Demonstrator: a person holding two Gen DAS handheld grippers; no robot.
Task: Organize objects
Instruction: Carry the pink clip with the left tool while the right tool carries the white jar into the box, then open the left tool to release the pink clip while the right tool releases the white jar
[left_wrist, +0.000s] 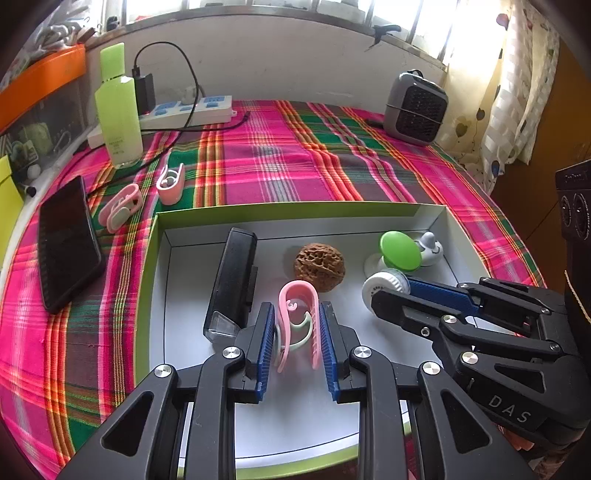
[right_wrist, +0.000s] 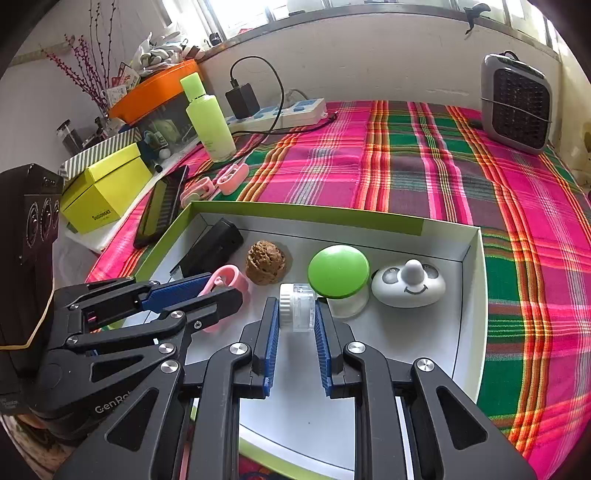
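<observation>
While the left gripper (left_wrist: 297, 332) has its fingers pressed on both sides of a pink clip (left_wrist: 299, 314) inside the green-rimmed box (left_wrist: 288, 212), the right gripper (right_wrist: 297, 325) has its fingers set narrowly around a small clear container with a white cap (right_wrist: 295, 306). A walnut (left_wrist: 319, 264), a black device (left_wrist: 232, 280) and a green-capped jar (right_wrist: 340, 277) also lie in the box; two more pink clips (left_wrist: 147, 195) rest on the plaid cloth (left_wrist: 277, 162).

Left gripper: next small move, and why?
Probably open the left gripper and release the pink clip: the clip already sits inside the box, beside the walnut. Two more pink clips remain on the cloth.
</observation>
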